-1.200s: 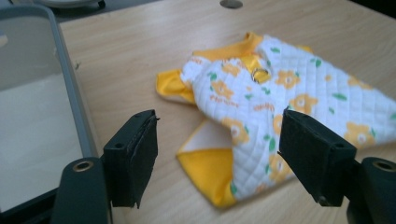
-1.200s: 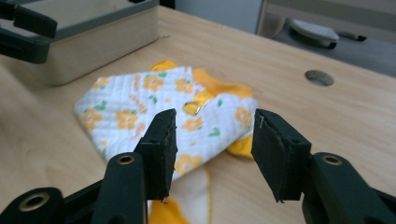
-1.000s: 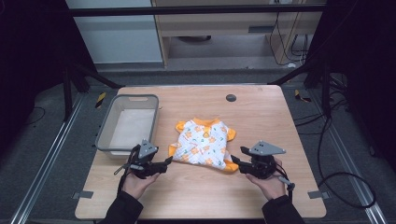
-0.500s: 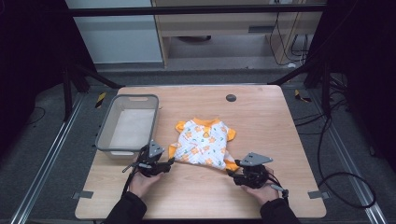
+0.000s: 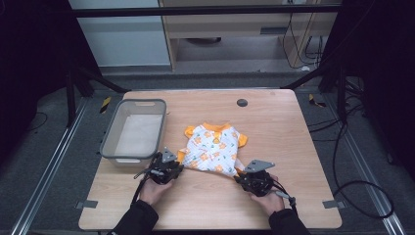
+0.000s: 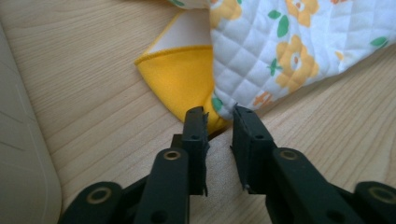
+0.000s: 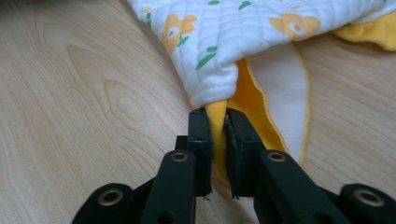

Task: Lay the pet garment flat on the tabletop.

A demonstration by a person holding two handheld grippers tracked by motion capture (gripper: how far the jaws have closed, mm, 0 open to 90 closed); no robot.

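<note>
Quilted white-and-orange baby top [image 5: 214, 148] lay mid-tabletop [image 5: 274, 117], with a grey bin [image 5: 133, 129] at its 9 o'clock. We had the right claw [image 7: 216, 115] clamped on the yellow hem at the top's 5 o'clock corner. Our left claw [image 6: 219, 116] sat at the 7 o'clock corner, jaws slightly apart, fabric edge between the tips.

Baby shirt [image 6: 299, 42]: quilted soft cloth, white with flower print, smooth yellow knit trim with stitched edges. Surface [image 5: 293, 127]: light wood-grain laminate, smooth, matt. Bin [image 5: 110, 142]: grey plastic, slight sheen; jaws matt black plastic, brass-look rivets.
</note>
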